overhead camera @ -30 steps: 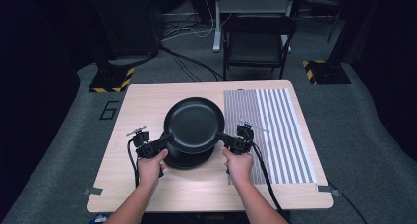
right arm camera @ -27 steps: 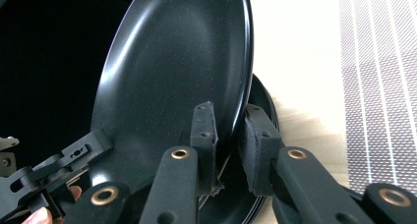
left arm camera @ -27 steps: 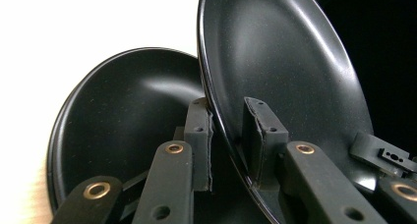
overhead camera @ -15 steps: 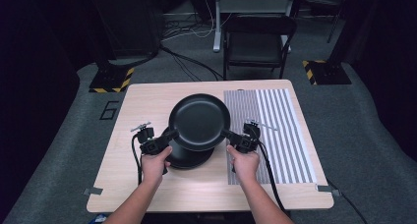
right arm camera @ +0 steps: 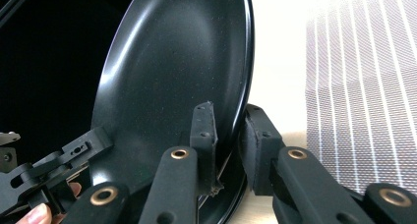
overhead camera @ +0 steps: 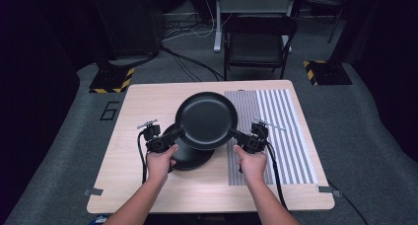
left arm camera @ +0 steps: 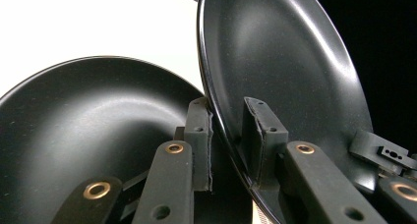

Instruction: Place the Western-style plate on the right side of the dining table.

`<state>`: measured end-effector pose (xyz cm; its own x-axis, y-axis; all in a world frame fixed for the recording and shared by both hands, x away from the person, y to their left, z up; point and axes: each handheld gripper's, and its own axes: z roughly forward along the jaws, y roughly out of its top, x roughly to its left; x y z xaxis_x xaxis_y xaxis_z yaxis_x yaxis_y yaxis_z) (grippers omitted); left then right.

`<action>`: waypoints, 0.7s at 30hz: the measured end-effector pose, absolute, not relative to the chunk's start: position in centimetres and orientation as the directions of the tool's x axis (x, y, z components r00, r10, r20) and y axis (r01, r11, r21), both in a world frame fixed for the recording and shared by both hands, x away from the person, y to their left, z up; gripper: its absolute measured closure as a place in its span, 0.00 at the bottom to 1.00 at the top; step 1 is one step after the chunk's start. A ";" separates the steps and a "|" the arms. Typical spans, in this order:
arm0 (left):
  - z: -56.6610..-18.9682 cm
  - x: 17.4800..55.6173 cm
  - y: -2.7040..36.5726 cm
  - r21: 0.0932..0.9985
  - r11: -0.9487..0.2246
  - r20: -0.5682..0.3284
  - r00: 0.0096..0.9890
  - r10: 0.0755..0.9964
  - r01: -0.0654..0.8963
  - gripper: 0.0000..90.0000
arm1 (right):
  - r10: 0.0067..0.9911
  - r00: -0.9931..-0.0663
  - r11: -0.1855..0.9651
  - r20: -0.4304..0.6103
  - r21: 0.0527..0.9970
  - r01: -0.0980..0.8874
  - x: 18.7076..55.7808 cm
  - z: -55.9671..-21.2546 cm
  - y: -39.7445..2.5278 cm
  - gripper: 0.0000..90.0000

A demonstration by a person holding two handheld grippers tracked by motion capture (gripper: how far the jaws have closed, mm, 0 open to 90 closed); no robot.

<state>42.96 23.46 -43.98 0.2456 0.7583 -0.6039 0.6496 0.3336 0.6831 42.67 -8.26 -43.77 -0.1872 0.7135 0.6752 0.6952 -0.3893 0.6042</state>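
Note:
A black plate hangs above the table, lifted off a second black plate that rests on the wood. My left gripper is shut on the raised plate's left rim, and my right gripper is shut on its right rim. In the left gripper view the raised plate's rim runs between the pads, with the lower plate behind. In the right gripper view the raised plate is pinched between both pads, and the left gripper shows at the far rim.
A grey-and-white striped mat covers the right half of the wooden table. A black chair stands beyond the far edge. Cables trail on the grey floor behind.
Both grippers have lifted the upper plate up and away from the lower plate, and it has shifted right towards the striped mat. The lower plate has stayed on the table.

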 end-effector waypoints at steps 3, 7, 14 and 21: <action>-43.8 43.1 23.0 0.687 0.324 -0.600 0.255 0.758 0.651 0.82 | 0.711 -0.182 -0.398 0.679 0.602 0.692 42.5 -43.7 -8.7 0.85; -43.6 43.2 22.3 0.688 0.311 -0.596 0.266 0.757 0.656 0.82 | 0.713 -0.183 -0.401 0.676 0.608 0.685 42.3 -43.5 -9.4 0.85; -43.3 43.4 21.2 0.690 0.297 -0.595 0.283 0.752 0.660 0.82 | 0.716 -0.178 -0.409 0.675 0.612 0.676 41.9 -43.3 -10.6 0.85; -43.2 43.7 19.6 0.693 0.277 -0.591 0.305 0.747 0.666 0.82 | 0.720 -0.168 -0.421 0.674 0.616 0.666 41.3 -43.2 -12.2 0.85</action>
